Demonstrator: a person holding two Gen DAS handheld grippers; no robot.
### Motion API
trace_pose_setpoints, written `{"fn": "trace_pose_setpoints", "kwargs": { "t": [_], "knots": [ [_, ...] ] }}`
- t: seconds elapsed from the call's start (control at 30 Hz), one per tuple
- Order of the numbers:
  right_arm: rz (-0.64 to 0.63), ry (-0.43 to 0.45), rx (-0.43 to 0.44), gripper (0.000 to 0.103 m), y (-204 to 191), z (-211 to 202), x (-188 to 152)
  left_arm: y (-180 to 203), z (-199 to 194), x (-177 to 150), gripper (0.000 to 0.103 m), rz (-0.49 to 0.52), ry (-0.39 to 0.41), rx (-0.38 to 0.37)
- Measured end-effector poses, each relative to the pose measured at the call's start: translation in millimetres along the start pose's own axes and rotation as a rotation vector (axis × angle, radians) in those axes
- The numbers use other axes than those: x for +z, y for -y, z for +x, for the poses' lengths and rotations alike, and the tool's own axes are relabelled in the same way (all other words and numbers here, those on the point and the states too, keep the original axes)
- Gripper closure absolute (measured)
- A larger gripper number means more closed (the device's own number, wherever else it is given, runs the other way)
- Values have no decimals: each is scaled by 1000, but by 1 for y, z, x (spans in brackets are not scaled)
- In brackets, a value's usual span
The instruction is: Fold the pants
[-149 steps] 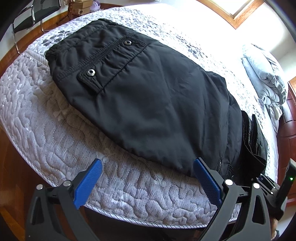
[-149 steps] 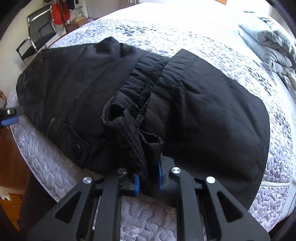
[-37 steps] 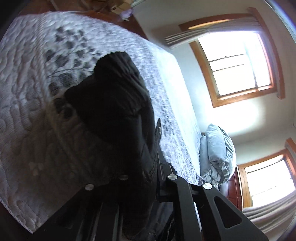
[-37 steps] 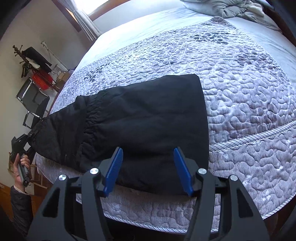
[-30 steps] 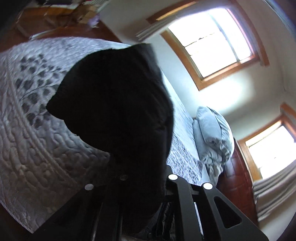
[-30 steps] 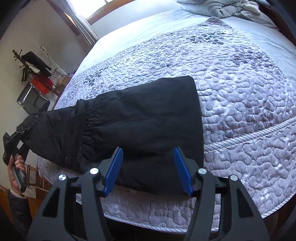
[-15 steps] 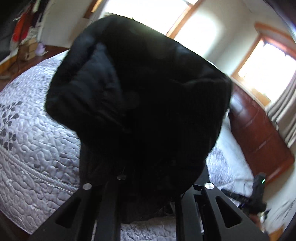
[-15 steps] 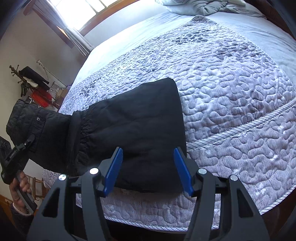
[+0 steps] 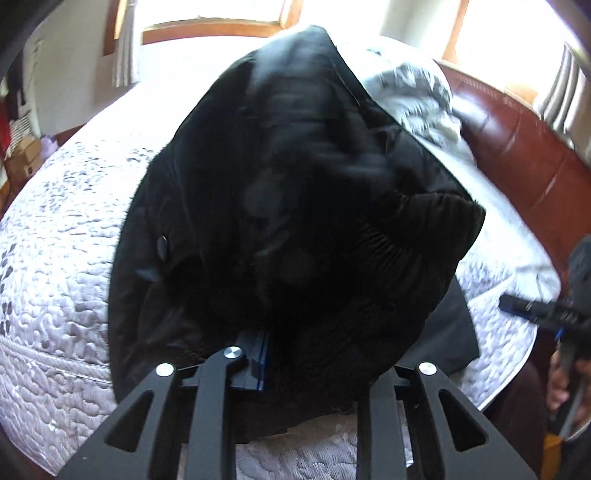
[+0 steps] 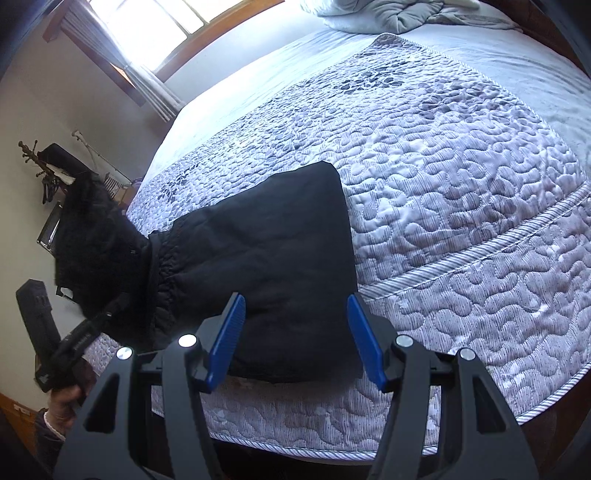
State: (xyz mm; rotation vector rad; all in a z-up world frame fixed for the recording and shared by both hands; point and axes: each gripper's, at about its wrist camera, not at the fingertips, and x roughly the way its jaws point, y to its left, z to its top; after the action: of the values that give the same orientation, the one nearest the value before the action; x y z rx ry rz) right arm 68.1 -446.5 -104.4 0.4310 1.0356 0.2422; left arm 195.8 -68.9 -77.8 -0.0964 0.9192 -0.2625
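The black pants (image 10: 273, 258) lie partly folded on the quilted bed (image 10: 461, 206), near its front edge. My left gripper (image 9: 291, 354) is shut on the waistband end of the pants (image 9: 295, 206) and holds it lifted above the bed, so the cloth fills most of the left wrist view. In the right wrist view that raised end (image 10: 96, 243) hangs at the far left, with the left gripper (image 10: 79, 341) below it. My right gripper (image 10: 295, 339) is open and empty, just in front of the folded part lying on the bed.
A crumpled grey duvet (image 10: 399, 11) lies at the head of the bed, by a dark wooden headboard (image 9: 517, 147). A chair and a coat rack (image 10: 48, 173) stand by the left wall. Windows (image 10: 155, 26) are behind the bed.
My left gripper has swung the gripped end of the pants up and over toward the right gripper's side. The right gripper stays open and has drawn back slightly.
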Motion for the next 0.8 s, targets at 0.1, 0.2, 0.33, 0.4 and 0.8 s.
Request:
{"fn": "trace_pose_setpoints", "kwargs": {
  "t": [0.1,0.2,0.33,0.4,0.8],
  "knots": [
    [-4,-2,3,44,-3,1,0,10,23,-4,74,58,-58,20],
    [-9,-1,10,43,-7,1,1,27,30,-11,61,100,-95,26],
    [-27,3,26,36,-16,1,3,32,25,-20,40,150,-106,-1],
    [-26,2,57,35,-21,1,6,28,24,-20,34,138,-112,-43],
    [113,-120,433,18,-57,41,27,-100,-52,-48,11,-289,63,-30]
  ]
}}
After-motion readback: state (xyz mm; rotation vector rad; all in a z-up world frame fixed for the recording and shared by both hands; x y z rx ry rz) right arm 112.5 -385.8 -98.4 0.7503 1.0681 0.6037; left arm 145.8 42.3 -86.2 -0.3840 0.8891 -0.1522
